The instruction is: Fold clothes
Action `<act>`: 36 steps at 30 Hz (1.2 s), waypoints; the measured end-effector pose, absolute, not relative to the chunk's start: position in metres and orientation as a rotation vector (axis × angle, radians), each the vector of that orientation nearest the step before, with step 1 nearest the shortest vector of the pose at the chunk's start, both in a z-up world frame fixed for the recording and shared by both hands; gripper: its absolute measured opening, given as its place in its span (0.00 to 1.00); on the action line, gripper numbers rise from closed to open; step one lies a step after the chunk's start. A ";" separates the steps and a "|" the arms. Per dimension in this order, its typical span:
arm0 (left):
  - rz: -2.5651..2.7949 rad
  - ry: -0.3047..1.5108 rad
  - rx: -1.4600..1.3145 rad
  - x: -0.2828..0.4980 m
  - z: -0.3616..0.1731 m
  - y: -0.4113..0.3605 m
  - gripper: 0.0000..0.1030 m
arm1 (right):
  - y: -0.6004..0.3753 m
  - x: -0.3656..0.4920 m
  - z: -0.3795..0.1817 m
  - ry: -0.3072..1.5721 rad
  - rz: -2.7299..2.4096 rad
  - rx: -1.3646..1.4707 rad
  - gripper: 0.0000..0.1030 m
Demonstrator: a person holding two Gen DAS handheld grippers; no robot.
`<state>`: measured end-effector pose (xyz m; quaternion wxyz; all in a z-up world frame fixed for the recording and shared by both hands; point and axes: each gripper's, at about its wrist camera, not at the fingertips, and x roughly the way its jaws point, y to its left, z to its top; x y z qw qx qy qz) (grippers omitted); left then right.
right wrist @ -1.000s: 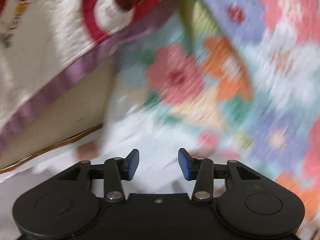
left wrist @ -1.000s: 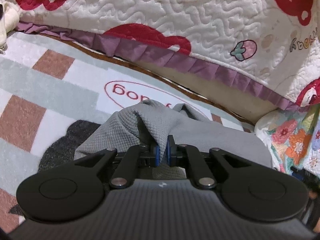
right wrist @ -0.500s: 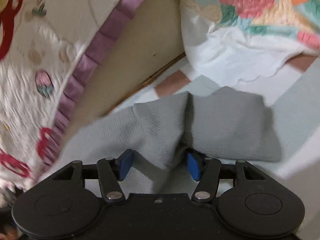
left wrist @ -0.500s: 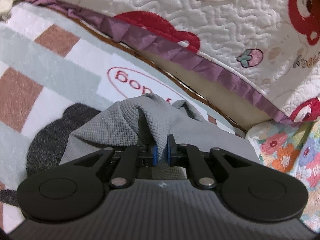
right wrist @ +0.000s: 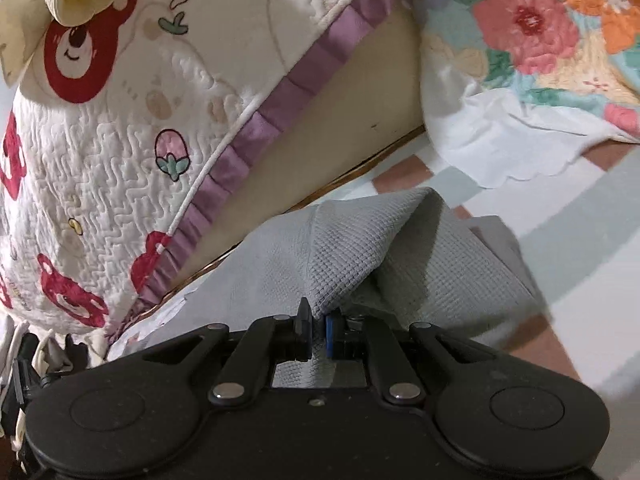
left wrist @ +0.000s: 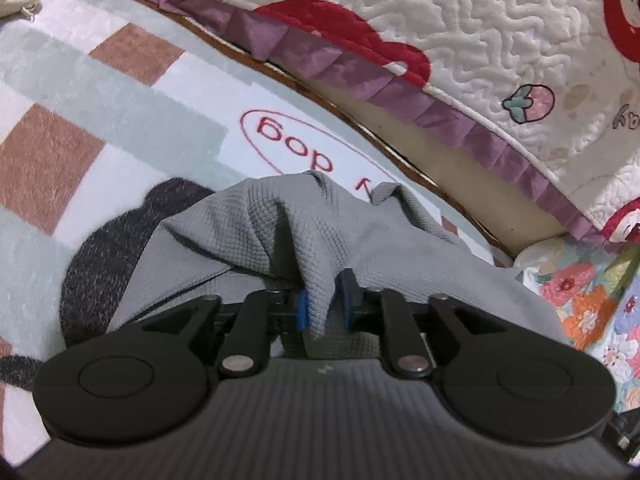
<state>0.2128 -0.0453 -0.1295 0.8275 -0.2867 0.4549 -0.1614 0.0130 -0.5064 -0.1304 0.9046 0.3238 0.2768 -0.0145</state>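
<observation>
We see the grey waffle-knit garment (left wrist: 360, 240) lying bunched on the checked rug (left wrist: 100, 120), which carries pale green, white and brown squares and a red oval with lettering. In the left wrist view the cloth fills the middle of the frame and runs from about 9 o'clock across to 3 o'clock, one peaked fold rising toward 12 o'clock. The left gripper (left wrist: 323, 308) sits at 6 o'clock with a hanging fold of the cloth between its blue pads (left wrist: 303, 310); its jaws are opening, and a gap shows between the fabric and the right-hand pad. Whether the other pad still touches the cloth we cannot tell.

In the right wrist view the right gripper (right wrist: 319, 334) is also at 6 o'clock, its jaws closing to a narrow slit with a ridge of the same garment (right wrist: 360, 248) pinched between them; the cloth rises from the pads toward 12 o'clock and spreads to 3 o'clock. At 10 o'clock hangs a white quilted bedspread (right wrist: 100, 152) with red bears and a purple frill. At 1 o'clock lies a floral quilt (right wrist: 540, 32), its white edge resting on the rug near the garment.
</observation>
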 end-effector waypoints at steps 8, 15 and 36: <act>-0.326 0.905 -0.422 0.206 -0.107 -0.067 0.08 | -0.509 0.017 -0.154 0.660 0.162 0.868 0.23; -0.384 0.790 -0.384 0.198 -0.065 -0.077 0.08 | -0.508 0.044 -0.172 0.667 0.080 0.829 0.55; -0.264 0.872 -0.398 0.006 -0.008 -0.052 0.08 | -0.482 -0.150 -0.127 0.618 0.155 0.920 0.06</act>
